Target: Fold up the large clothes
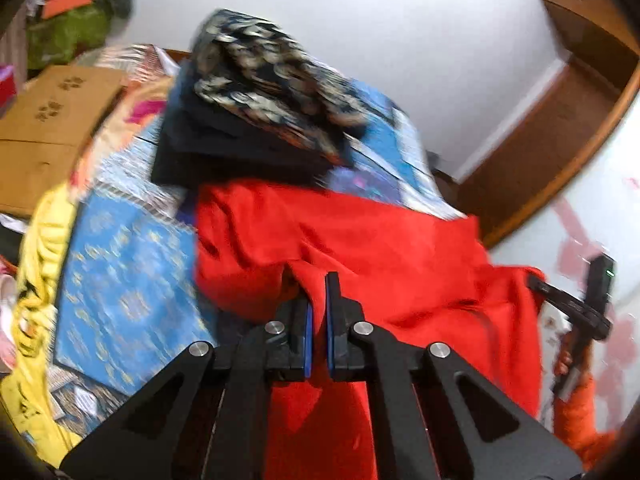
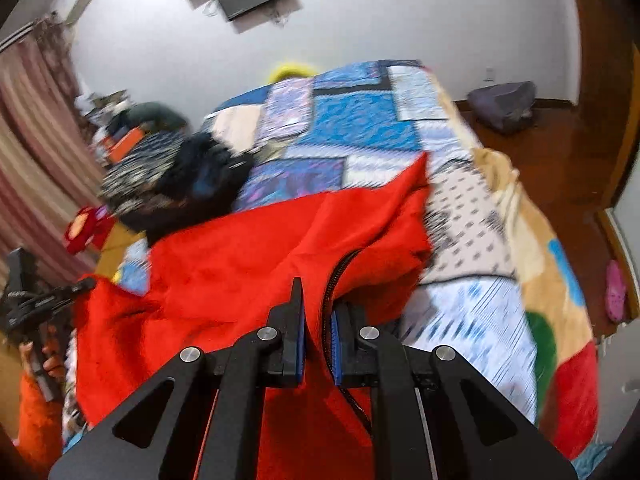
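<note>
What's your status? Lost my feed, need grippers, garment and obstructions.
Left hand-held gripper shut on red garment. Right hand-held gripper shut on it at the zipper. Dark folded pile on the bed beyond.

My right tongs [image 2: 318, 320] pinch the red garment [image 2: 240, 256] beside its black zipper [image 2: 332, 276], above the patchwork bed [image 2: 460, 300]; my left tongs [image 2: 86, 283] grip its far edge.

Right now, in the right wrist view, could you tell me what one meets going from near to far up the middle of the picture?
Right gripper → red garment → blue patchwork bedspread → white wall.
</note>
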Demonstrator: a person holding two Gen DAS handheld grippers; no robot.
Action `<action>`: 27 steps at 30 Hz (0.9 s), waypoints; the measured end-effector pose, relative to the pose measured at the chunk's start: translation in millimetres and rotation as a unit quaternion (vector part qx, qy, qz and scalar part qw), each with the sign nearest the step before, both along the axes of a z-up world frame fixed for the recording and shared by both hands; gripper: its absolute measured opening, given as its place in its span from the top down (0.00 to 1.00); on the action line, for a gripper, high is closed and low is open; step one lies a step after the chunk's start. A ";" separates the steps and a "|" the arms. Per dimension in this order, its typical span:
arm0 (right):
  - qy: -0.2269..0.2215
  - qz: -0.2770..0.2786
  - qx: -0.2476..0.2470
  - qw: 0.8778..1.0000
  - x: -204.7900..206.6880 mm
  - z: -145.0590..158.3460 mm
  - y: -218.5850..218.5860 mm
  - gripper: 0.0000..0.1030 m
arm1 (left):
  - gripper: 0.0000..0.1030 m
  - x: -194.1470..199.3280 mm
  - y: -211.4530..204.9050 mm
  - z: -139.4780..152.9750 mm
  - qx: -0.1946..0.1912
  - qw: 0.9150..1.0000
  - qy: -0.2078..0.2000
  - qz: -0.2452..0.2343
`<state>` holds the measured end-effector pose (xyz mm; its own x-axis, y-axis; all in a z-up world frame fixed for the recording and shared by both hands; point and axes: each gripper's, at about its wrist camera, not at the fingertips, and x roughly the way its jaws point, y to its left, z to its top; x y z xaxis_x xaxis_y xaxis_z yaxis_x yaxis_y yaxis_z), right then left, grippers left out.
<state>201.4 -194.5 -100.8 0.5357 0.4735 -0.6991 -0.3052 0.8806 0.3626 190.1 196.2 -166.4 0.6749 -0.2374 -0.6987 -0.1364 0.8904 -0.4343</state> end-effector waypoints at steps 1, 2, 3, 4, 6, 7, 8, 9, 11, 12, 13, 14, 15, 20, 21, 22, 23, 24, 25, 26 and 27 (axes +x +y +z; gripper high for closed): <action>0.002 -0.013 -0.007 1.000 7.3 -6.0 -2.5 0.92 | 0.97 1.3 9.8 -6.0 0.003 1.000 0.009 0.013; 0.006 -0.029 -0.017 0.999 15.9 -15.5 -5.3 0.92 | 0.97 6.5 16.2 -17.2 0.003 0.999 0.021 0.029; 0.014 -0.037 -0.023 0.999 21.8 -24.0 -7.2 0.92 | 0.97 11.9 20.3 -31.1 0.005 0.998 0.036 0.044; 0.022 -0.041 -0.029 0.998 26.6 -31.5 -8.2 0.91 | 0.97 14.7 21.7 -42.7 0.012 0.997 0.052 0.053; 0.042 -0.044 -0.032 0.998 30.9 -49.5 -12.1 0.89 | 0.96 22.4 20.0 -71.2 0.028 0.994 0.090 0.058; 0.054 -0.037 -0.032 0.997 30.7 -58.4 -12.2 0.87 | 0.96 25.8 17.4 -84.3 0.026 0.993 0.105 0.053; 0.058 -0.033 -0.032 0.997 28.1 -61.5 -13.8 0.83 | 0.96 28.2 14.9 -94.0 0.027 0.991 0.120 0.049; 0.060 -0.030 -0.033 0.997 26.3 -63.4 -14.2 0.81 | 0.96 27.0 14.1 -99.4 0.029 0.990 0.129 0.044; 0.064 -0.022 -0.041 0.997 19.0 -63.1 -15.3 0.74 | 0.89 23.3 8.5 -106.6 0.035 0.989 0.138 0.032; 0.067 -0.022 -0.044 0.997 14.5 -61.4 -17.6 0.68 | 0.80 21.8 6.7 -105.9 0.040 0.989 0.143 0.030; 0.070 -0.023 -0.044 0.996 17.2 -59.1 -20.6 0.66 | 0.75 19.5 6.1 -104.3 0.045 0.988 0.146 0.028; 0.075 -0.026 -0.041 0.996 14.4 -57.0 -24.6 0.63 | 0.67 16.3 6.0 -101.6 0.046 0.988 0.145 0.027; 0.078 -0.029 -0.035 0.996 10.2 -54.6 -29.3 0.63 | 0.58 12.8 6.4 -97.7 0.045 0.988 0.143 0.026; 0.087 -0.036 -0.023 0.995 -4.8 -52.7 -44.7 0.56 | 0.42 -15.4 19.6 -87.6 0.027 0.990 0.135 0.031; 0.091 -0.036 -0.022 0.995 -10.3 -54.7 -46.6 0.56 | 0.42 -21.3 22.5 -88.3 0.018 0.990 0.137 0.032; 0.094 -0.034 -0.022 0.995 -14.3 -56.8 -47.9 0.55 | 0.42 -25.5 25.8 -90.7 0.007 0.989 0.142 0.032; 0.096 -0.031 -0.023 0.995 -19.4 -59.0 -48.5 0.55 | 0.42 -32.3 29.1 -97.7 -0.009 0.988 0.152 0.030; 0.099 -0.028 -0.026 0.994 -24.2 -61.6 -49.0 0.55 | 0.42 -36.8 30.3 -101.8 -0.022 0.987 0.160 0.027; 0.104 -0.027 -0.030 0.994 -27.6 -64.5 -49.0 0.55 | 0.42 -41.7 29.6 -106.9 -0.035 0.985 0.167 0.025; 0.108 -0.025 -0.033 0.993 -28.9 -66.5 -49.1 0.55 | 0.42 -47.3 29.4 -115.6 -0.054 0.983 0.176 0.020; 0.110 -0.023 -0.033 0.993 -31.8 -68.7 -49.0 0.54 | 0.42 -50.7 28.9 -121.1 -0.065 0.981 0.182 0.017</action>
